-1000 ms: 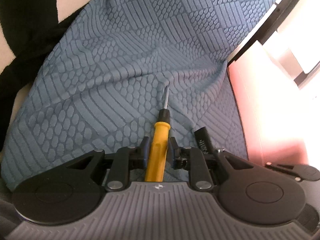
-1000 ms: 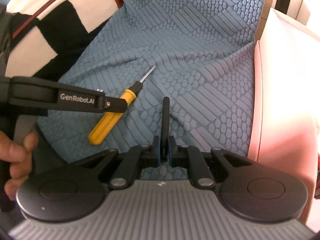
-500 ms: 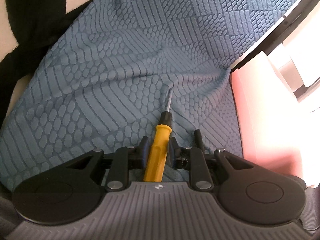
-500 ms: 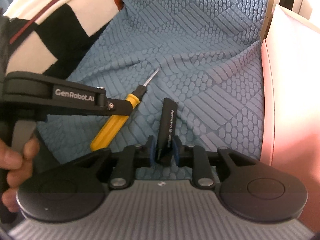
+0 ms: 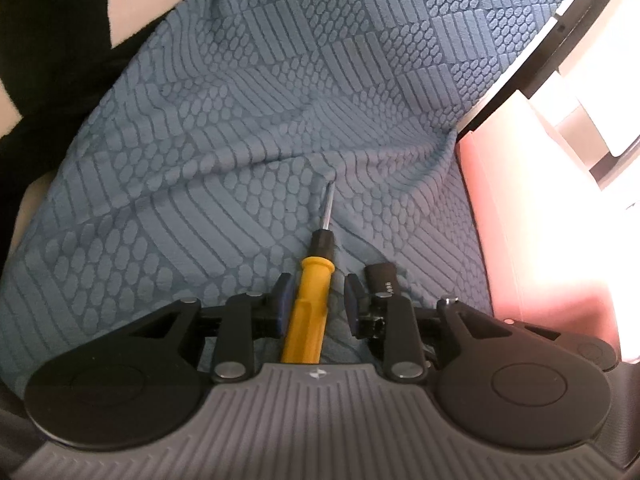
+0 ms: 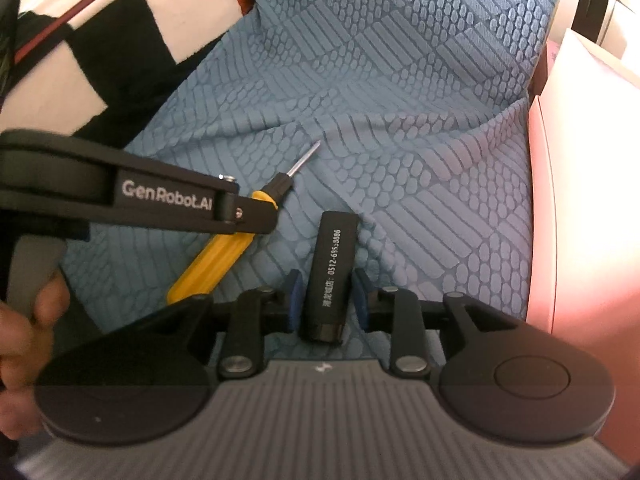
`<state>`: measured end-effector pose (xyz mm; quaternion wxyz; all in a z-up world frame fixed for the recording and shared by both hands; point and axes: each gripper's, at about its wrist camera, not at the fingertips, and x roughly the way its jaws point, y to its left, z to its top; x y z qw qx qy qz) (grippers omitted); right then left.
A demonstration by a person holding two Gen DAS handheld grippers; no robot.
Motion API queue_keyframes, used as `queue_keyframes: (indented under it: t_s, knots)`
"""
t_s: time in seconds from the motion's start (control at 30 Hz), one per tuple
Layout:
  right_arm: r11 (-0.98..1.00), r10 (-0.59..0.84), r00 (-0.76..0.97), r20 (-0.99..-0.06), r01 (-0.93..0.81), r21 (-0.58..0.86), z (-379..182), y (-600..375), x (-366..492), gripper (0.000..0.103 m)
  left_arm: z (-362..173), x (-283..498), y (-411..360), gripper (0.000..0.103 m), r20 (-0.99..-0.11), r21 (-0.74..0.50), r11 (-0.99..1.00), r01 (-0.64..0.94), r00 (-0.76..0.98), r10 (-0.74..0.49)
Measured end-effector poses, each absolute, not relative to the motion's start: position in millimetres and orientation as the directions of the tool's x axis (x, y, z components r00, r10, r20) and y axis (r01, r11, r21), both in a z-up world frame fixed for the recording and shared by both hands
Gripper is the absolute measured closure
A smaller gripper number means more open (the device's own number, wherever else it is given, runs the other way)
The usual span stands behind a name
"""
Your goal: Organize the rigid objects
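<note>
- Left wrist view: the left gripper sits low over a blue textured cloth, its 2 blue-padded fingers spread apart with a yellow-handled screwdriver lying between them.
- Small gaps show on both sides of the handle, so the claw is released and not pinching the tool.
- Its black collar and metal shaft point toward the far side, the tip ending at a fold in the cloth.
- Right wrist view: the right gripper is also released, its 2 pads standing clear of a black stick-shaped device with white printed digits, which lies flat on the cloth between them.
- From this side the screwdriver lies just left of the black device, angled far-right, partly covered by the left gripper's arm.
- A pink box borders the cloth on the right.
- A bare hand grips the left tool's handle at the near left.
</note>
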<state>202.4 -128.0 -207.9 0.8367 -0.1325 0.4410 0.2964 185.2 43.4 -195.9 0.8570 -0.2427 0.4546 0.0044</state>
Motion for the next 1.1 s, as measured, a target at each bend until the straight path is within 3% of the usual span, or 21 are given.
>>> queue_keyframes:
  t_s: [0.3, 0.57, 0.7, 0.8, 1.1]
  knots:
    - [0.822, 0.395, 0.465, -0.792, -0.563, 0.079, -200, -139, 204, 0.076, -192, 185, 41, 0.071, -0.773, -0.373, 0.906, -0.201, 0.607, -0.183]
    - [0.837, 0.367, 0.477, -0.799, -0.545, 0.060, -202, -146, 203, 0.076, -196, 193, 27, 0.071, -0.800, -0.265, 0.952, -0.153, 0.586, -0.129]
    - [0.840, 0.368, 0.488, -0.792, -0.540, 0.058, -201, -147, 203, 0.076, -196, 196, 22, 0.081, -0.805, -0.213, 0.968, -0.136, 0.586, -0.095]
    - [0.851, 0.358, 0.499, -0.789, -0.521, 0.056, -199, -150, 203, 0.076, -196, 197, 20, 0.082, -0.809, -0.177, 0.979, -0.102, 0.582, -0.085]
    - [0.868, 0.367, 0.526, -0.767, -0.491, 0.078, -179, -157, 197, 0.078, -172, 190, 28, 0.082, -0.764, -0.300, 0.948, -0.106, 0.622, -0.172]
